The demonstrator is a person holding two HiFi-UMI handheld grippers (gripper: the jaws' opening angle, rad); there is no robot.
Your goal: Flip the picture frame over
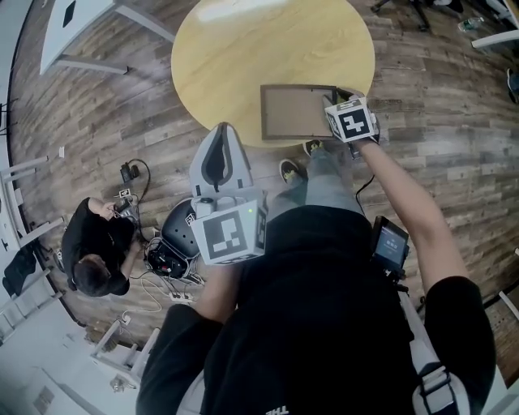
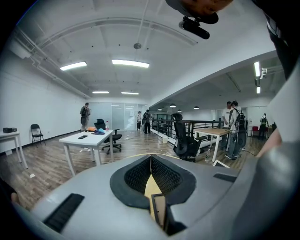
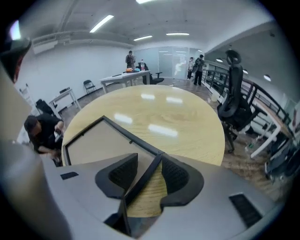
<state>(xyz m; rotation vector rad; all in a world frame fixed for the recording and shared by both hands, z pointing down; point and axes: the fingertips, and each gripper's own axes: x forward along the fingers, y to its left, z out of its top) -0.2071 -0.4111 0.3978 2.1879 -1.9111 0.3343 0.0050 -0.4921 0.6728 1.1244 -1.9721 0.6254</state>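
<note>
A dark-rimmed picture frame (image 1: 296, 112) lies flat on the near edge of the round wooden table (image 1: 268, 40), its plain brown panel facing up. My right gripper (image 1: 335, 99) is at the frame's right-hand corner and points steeply down. In the right gripper view the frame (image 3: 93, 140) has its dark rim running slantwise between the pads of that gripper (image 3: 150, 162). The jaws stand open, with a gap on the left side of the rim. My left gripper (image 1: 225, 127) is held off the table near my body, shut (image 2: 151, 157) and empty.
A person in black (image 1: 93, 251) crouches on the wooden floor at left beside cables and gear (image 1: 166, 259). A white table (image 1: 81, 20) stands at the upper left. A black office chair (image 3: 232, 98) is just past the round table, and other people stand far off.
</note>
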